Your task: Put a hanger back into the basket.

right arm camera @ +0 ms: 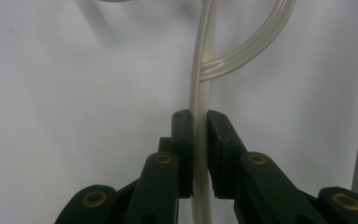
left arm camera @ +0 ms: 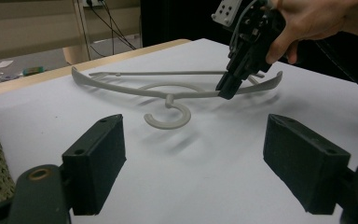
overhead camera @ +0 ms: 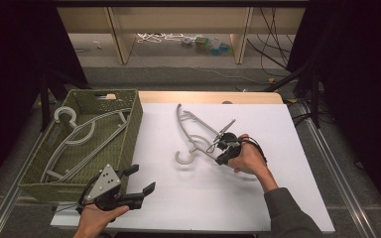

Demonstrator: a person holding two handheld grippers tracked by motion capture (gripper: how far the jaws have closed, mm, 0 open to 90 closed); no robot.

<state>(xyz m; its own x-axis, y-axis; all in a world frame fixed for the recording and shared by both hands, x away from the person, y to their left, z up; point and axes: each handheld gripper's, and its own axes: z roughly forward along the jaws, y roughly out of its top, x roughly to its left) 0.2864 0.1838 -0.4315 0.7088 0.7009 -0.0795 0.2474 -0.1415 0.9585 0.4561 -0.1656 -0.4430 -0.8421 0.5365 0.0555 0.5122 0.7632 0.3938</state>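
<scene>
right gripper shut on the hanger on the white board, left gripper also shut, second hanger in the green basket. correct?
Not quite: the left gripper is open, its jaws standing wide apart over the white board in the left gripper view. The rest holds: right gripper shut on the hanger, second hanger in the green basket.

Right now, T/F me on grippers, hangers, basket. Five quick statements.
1. The right gripper is shut on the hanger on the table. True.
2. The left gripper is clamped on the basket rim. False: its jaws stand open, holding nothing, beside the basket.
3. A second hanger lies inside the basket. True.
4. The basket sits at the person's right. False: it is at the left of the table.
5. The gripped hanger is black. False: it is pale grey.
</scene>
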